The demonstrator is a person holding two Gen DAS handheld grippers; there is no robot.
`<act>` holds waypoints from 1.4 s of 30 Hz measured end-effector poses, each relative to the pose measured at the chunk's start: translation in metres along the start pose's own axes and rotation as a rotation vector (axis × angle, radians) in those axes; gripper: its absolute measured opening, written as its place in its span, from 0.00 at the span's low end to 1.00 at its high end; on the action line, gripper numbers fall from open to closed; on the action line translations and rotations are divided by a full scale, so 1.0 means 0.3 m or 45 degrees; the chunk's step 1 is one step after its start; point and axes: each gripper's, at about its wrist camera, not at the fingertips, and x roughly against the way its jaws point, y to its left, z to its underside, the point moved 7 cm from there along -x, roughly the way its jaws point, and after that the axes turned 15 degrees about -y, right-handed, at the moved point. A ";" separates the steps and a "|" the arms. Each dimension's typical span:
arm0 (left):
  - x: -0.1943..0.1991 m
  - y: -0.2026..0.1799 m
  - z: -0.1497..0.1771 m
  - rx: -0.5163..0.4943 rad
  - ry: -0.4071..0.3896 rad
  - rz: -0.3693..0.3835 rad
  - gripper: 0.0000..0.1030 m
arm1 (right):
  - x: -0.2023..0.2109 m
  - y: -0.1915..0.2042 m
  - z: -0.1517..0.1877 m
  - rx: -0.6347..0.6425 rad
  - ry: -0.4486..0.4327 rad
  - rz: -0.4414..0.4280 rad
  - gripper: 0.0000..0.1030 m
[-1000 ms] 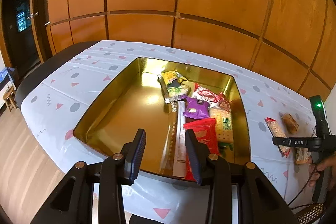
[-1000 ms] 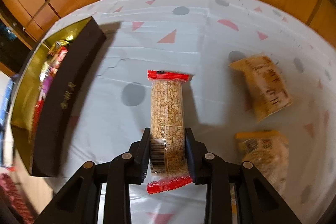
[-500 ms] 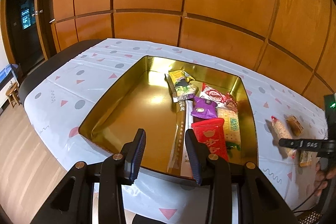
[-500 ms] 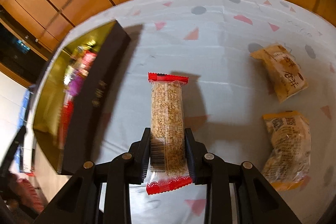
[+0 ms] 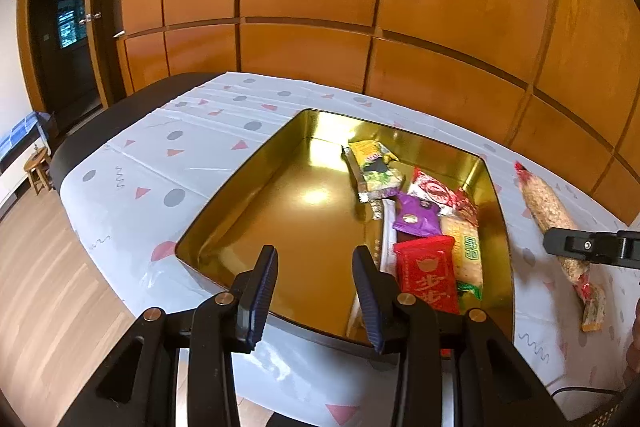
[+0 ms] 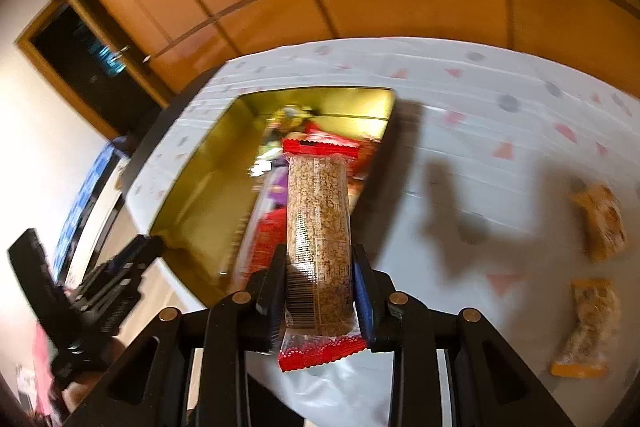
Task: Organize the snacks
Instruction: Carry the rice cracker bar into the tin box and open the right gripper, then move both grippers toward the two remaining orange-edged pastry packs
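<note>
A gold tray [image 5: 256, 187] sits on the patterned tablecloth and holds several snack packets along its right side, among them a red packet [image 5: 430, 277] and a purple one [image 5: 416, 217]. My left gripper [image 5: 314, 267] hovers over the tray's near edge, open, with nothing between its fingers. My right gripper [image 6: 319, 267] is shut on a long grain bar [image 6: 318, 211] in a clear wrapper with red ends. It holds the bar in the air, pointing at the tray [image 6: 192, 187]. From the left wrist, the bar [image 5: 546, 201] hangs just right of the tray, clamped by the right gripper [image 5: 588, 251].
Two orange-wrapped snacks [image 6: 604, 223] [image 6: 590, 323] lie on the cloth right of the tray. Wooden wall panels stand behind the table. The table's front edge drops to a wood floor at the left, where a small stool [image 5: 38, 167] stands.
My right gripper has lifted the grain bar off the cloth and swung it left toward the tray. The left gripper has hardly moved.
</note>
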 end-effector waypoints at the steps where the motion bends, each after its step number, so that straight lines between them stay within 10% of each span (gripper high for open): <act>1: -0.002 0.009 -0.001 0.005 0.000 -0.009 0.38 | -0.014 0.026 -0.002 0.009 0.011 -0.015 0.29; 19: -0.037 0.100 0.000 0.062 0.024 -0.068 0.38 | -0.366 0.126 0.047 -0.191 0.232 -0.040 0.32; 42: -0.001 0.026 -0.015 0.023 0.003 0.000 0.38 | -0.103 0.158 0.063 0.261 -0.036 0.097 0.43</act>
